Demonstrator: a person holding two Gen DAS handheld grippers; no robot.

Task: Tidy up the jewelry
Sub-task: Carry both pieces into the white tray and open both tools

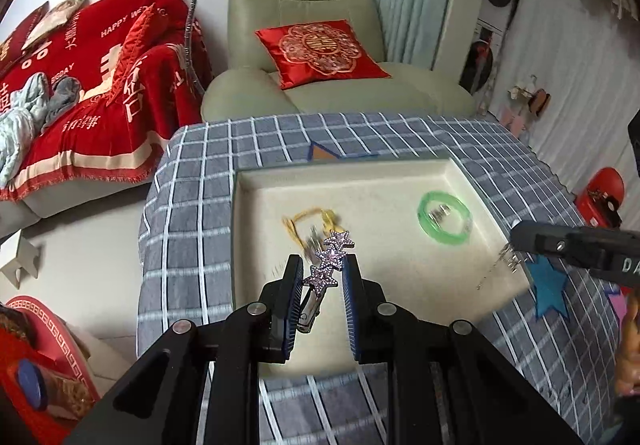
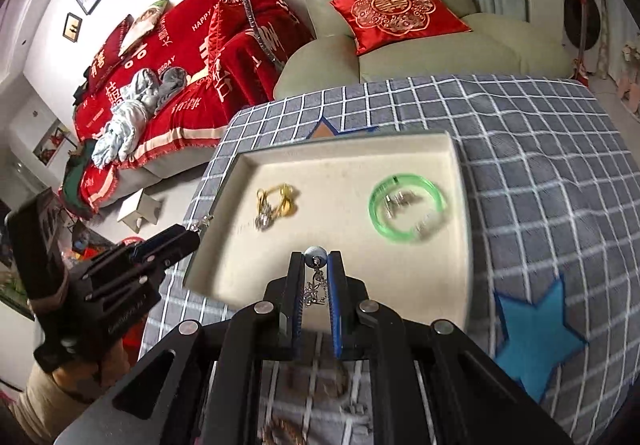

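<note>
Between the left tongs (image 1: 320, 273), a star hair clip (image 1: 330, 259) is gripped at its near end; its long axis runs forward and slightly right, out past the tips, over the near-left part of the cream tray (image 1: 400, 173). The right tongs (image 2: 316, 265) are closed on a silver pendant earring (image 2: 315, 277), its bead at the tips and its chain hanging back between the pads, over the tray's near edge. Beyond the left tongs, just past the clip's far end, lies the gold chain (image 1: 308, 221); the green bangle (image 1: 444, 219) sits far right, ringing small silver pieces. By my reading, the left tongs are nearer the gold chain and the right nearer the bangle. Tray rests on the checked table (image 2: 540, 149).
</note>
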